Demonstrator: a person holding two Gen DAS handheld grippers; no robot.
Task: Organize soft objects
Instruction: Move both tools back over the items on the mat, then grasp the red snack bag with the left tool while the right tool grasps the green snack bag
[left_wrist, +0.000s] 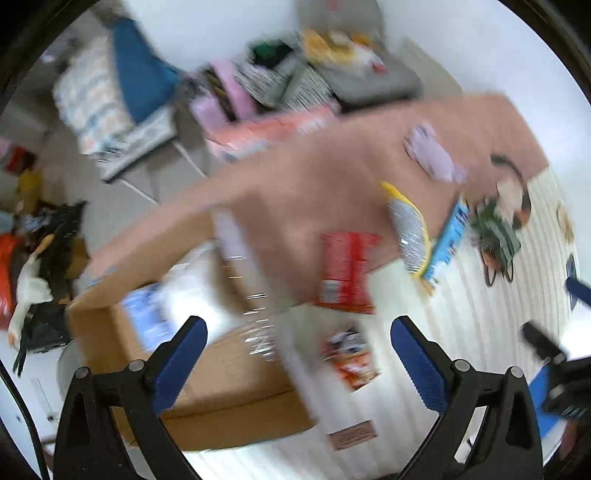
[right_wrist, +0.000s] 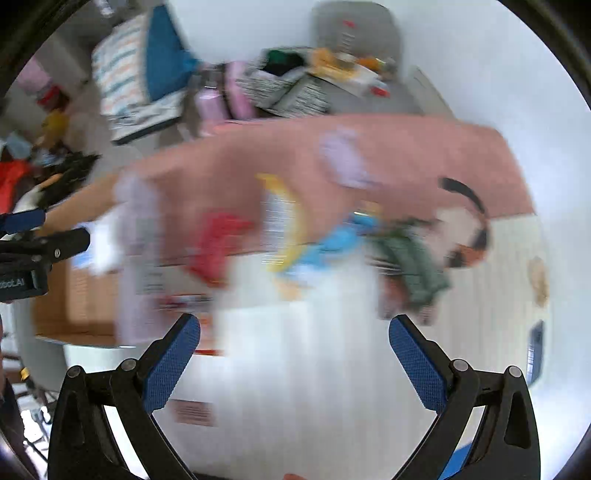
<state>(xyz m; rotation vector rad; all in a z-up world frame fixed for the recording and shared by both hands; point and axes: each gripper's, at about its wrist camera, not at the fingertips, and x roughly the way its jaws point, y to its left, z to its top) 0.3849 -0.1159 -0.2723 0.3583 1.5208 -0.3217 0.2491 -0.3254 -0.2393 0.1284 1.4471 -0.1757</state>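
Seemingly between picks: left hand-held gripper (left_wrist: 298, 363) and right hand-held gripper (right_wrist: 294, 360) both gape empty above blurred packets; next, settle over the red packet (left_wrist: 347, 271) by the cardboard box (left_wrist: 221, 376).

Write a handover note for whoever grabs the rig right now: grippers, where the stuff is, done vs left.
Left gripper: open, empty. Right gripper: open, empty.
Both views motion-blurred.
Items lie along the pink cloth edge: red packet, yellow-rimmed silver pouch, blue packet, green bundle, lilac item.
Cardboard box sits at the left; contents too blurred to name.
Done: cannot tell. Left: all the items listed above.
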